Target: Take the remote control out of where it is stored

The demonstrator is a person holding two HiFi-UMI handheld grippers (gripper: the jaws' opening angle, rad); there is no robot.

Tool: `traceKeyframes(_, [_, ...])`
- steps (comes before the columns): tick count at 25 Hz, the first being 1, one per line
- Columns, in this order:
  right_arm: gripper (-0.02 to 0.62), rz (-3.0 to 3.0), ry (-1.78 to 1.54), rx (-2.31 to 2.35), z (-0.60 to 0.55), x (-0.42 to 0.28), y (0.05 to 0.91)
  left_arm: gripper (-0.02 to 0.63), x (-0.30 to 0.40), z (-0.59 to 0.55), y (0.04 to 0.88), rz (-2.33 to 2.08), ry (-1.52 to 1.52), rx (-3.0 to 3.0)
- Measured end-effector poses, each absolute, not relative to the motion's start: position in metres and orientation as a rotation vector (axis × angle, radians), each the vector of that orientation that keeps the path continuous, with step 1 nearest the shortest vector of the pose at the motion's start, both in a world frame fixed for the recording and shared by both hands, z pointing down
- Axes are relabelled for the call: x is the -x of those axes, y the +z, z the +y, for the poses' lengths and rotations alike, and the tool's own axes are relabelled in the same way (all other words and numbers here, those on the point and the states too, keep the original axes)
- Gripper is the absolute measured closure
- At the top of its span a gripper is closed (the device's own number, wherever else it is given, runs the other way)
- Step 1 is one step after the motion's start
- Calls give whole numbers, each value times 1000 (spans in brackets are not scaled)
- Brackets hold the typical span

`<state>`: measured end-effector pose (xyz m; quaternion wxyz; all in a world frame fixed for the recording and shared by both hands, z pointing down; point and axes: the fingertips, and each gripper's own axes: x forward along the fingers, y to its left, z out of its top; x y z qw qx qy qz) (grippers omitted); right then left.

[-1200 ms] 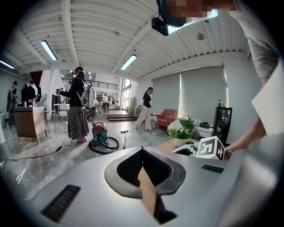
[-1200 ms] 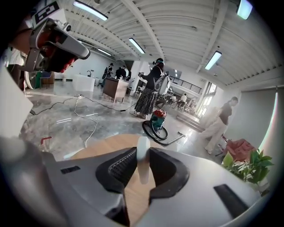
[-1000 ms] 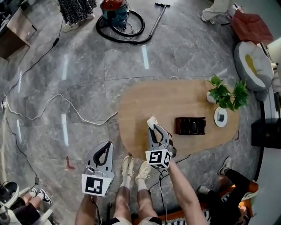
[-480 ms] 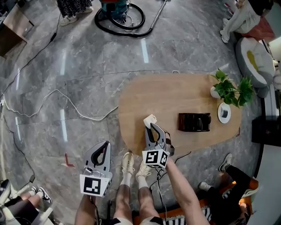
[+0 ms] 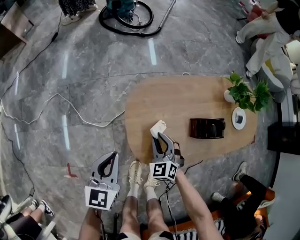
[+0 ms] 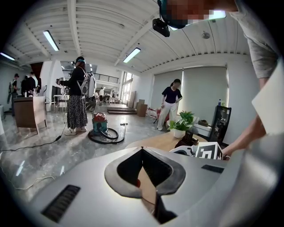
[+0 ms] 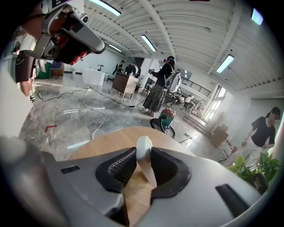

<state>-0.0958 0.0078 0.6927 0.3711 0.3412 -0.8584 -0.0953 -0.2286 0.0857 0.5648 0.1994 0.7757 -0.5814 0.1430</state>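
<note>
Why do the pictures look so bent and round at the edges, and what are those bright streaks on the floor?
Head view: the glossy floor shows white streaks of glare, probably reflected lamps. Left gripper view and right gripper view: wide-angle lenses curve the ceiling beams and leave black corners; the strip lights blow out to white.

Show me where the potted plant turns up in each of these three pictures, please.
Head view: the potted plant is at the right, above mid-height.
Left gripper view: it is right of centre, at mid-height.
Right gripper view: its leaves show at the lower right edge.
Shared landmark: the vacuum cleaner on the floor, at the top edge in the head view, left of centre, and near centre.
</note>
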Motion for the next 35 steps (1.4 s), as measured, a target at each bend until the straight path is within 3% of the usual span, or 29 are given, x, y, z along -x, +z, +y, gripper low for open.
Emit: traceKeyframes(35, [482, -2154, -300, -697, 57, 113, 762, 601, 235, 102, 588, -1610, 460, -2141])
